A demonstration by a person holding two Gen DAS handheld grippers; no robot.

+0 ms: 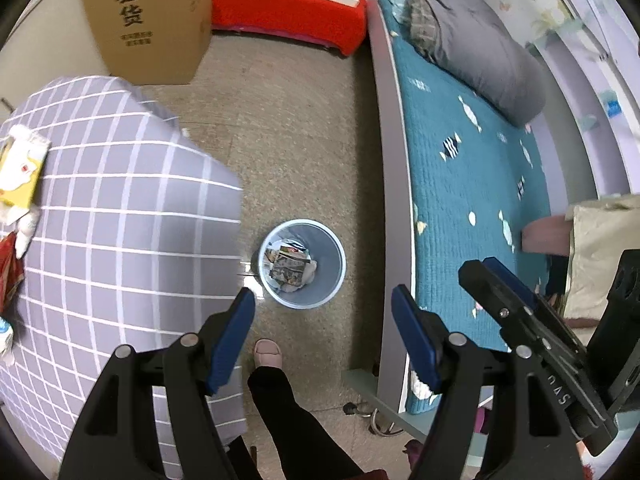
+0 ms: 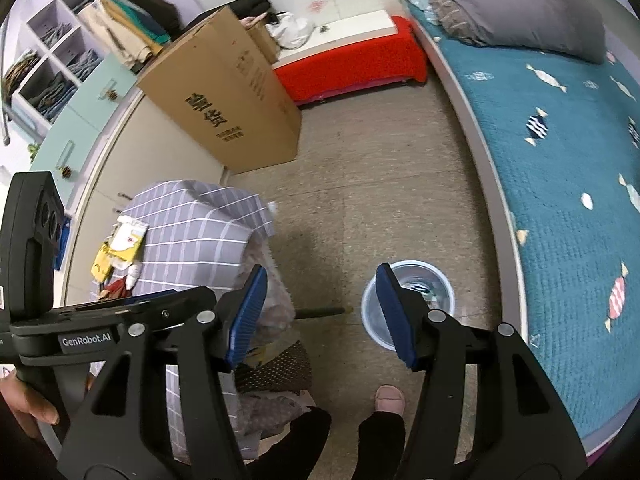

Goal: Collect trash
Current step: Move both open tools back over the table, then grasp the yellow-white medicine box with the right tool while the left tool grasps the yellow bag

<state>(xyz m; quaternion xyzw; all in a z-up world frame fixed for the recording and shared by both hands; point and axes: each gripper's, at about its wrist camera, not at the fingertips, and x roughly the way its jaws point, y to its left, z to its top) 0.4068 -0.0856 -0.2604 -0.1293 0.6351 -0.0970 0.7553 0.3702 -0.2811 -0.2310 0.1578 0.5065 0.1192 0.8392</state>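
A light blue trash bin (image 1: 302, 263) stands on the floor between the table and the bed, with crumpled wrappers (image 1: 290, 266) inside; it also shows in the right wrist view (image 2: 412, 304). My left gripper (image 1: 322, 300) is open and empty, held high above the bin. My right gripper (image 2: 322, 280) is open and empty, also high above the floor, its right finger in front of the bin. A yellow-white packet (image 1: 18, 172) and a red wrapper (image 1: 10, 268) lie on the grid-cloth table (image 1: 120, 208); they show in the right wrist view too (image 2: 120, 246).
A cardboard box (image 1: 148, 20) stands on the floor beyond the table. A bed with a teal cover (image 1: 472, 184) and a grey pillow (image 1: 476, 44) runs along the right. A red-covered bench (image 1: 288, 12) is at the far wall. The person's slippered foot (image 1: 268, 354) is near the bin.
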